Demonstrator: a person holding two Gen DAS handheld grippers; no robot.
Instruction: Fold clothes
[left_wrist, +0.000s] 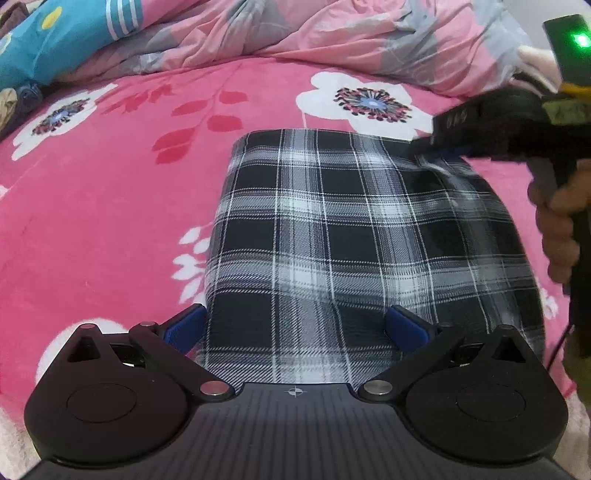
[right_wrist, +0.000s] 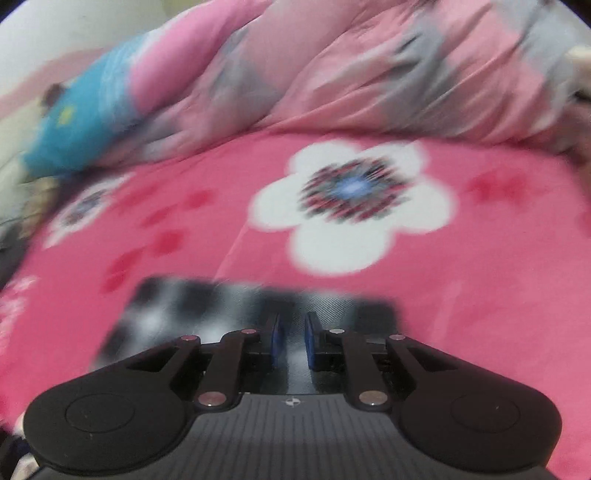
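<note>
Left gripper (left_wrist: 297, 328) nearest, jaws spread wide over near edge of folded plaid garment (left_wrist: 347, 236), holding nothing, garment flat on pink floral bedsheet (left_wrist: 110, 206), right gripper (right_wrist: 292, 341) at garment's far right corner, blurred, narrow gap, grip unclear.

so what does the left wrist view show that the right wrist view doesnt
Only the left wrist view: the whole folded plaid garment, the right gripper seen from outside over the garment's far right corner, the hand on its handle, and the left gripper with its jaws wide apart.

Only the right wrist view: the right gripper's narrow gap between the fingers, seen up close, with nothing clearly clamped; the picture is blurred.

Both: the pink floral bedsheet, the crumpled pink and grey quilt, and the blue pillow.
</note>
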